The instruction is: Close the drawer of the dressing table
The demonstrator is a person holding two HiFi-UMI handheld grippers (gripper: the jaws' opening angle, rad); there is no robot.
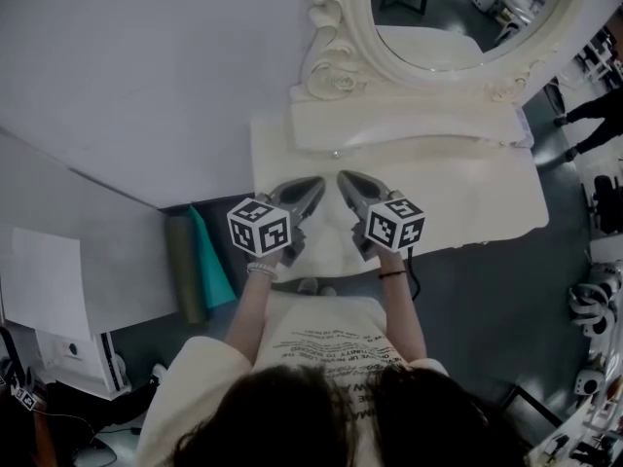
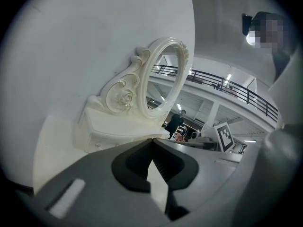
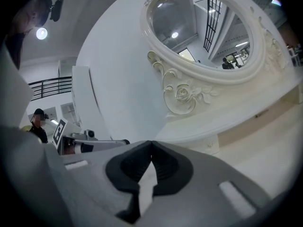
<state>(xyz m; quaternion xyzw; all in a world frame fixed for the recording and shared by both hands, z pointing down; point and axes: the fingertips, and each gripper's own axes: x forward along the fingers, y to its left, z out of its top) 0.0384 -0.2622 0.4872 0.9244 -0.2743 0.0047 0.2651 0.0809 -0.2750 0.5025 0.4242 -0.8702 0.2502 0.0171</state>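
Your cream surface (image 1: 487,202) carries one oval mirror (image 1: 458,8) and one knobbed drawer (image 1: 341,140); your two tools, left tool (image 1: 313,188) and right tool (image 1: 347,180), both sit pinched together, holding nothing.

Cream dressing table (image 1: 477,197), small knobbed drawer (image 2: 112,138) pushed in

Pretty dim, flat indoor light, soft shadows. Both gripper views are heavy fisheye with black corners; a ceiling lamp (image 3: 41,33) glares, and close-up edges look a bit soft, I think.
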